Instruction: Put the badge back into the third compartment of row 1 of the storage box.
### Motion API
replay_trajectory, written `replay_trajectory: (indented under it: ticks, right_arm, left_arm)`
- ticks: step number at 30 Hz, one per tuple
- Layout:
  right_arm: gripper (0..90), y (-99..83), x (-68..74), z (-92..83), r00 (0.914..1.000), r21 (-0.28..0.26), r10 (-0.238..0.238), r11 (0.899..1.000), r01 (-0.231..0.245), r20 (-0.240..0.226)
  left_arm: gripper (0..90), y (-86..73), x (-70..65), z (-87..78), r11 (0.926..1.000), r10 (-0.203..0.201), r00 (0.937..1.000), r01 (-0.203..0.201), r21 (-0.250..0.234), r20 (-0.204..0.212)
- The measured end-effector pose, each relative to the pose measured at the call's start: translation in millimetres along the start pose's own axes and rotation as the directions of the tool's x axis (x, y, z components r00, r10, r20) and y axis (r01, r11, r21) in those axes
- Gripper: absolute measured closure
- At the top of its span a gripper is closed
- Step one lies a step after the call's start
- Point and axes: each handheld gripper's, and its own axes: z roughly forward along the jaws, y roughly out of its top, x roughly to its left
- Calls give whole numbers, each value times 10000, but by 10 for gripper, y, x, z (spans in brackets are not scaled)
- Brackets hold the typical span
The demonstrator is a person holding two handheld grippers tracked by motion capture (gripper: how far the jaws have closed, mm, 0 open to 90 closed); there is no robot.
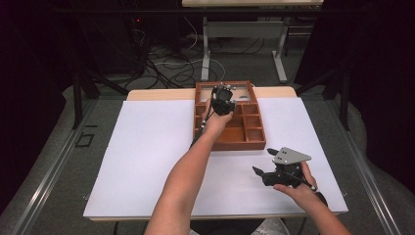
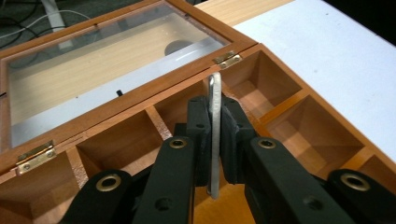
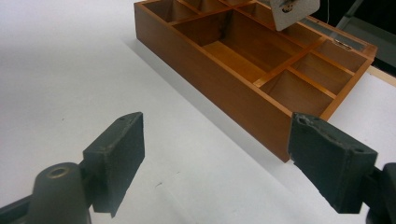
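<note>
A wooden box with several open compartments lies at the far middle of the white table top, its glass lid folded back flat. My left gripper hovers over the box's far compartments, shut on a thin silver metal bar that stands upright between the pads. In the left gripper view the bar's lower end hangs above a compartment beside the hinged rim. My right gripper is held open over the white surface in front of the box, nothing between its fingers.
White sheet covers the table, with wide bare areas left of the box and along the near edge. Brass hinges join lid and box. Cables and table legs lie on the floor beyond the table.
</note>
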Motion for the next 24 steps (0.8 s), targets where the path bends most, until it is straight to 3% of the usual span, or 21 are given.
replay_trajectory:
  ticks: [9,24]
  right_arm:
    - [187,-3,-1,2,10000,17,32,10000,-32,-8]
    - [187,-4,-7,10,9999,73,-41,10000,42,-115]
  left_arm:
    - [846,-4,35,34,9999,1,9997,1,102,-258]
    - [810,-21,1,52,9998,128,9998,-125,155,-173]
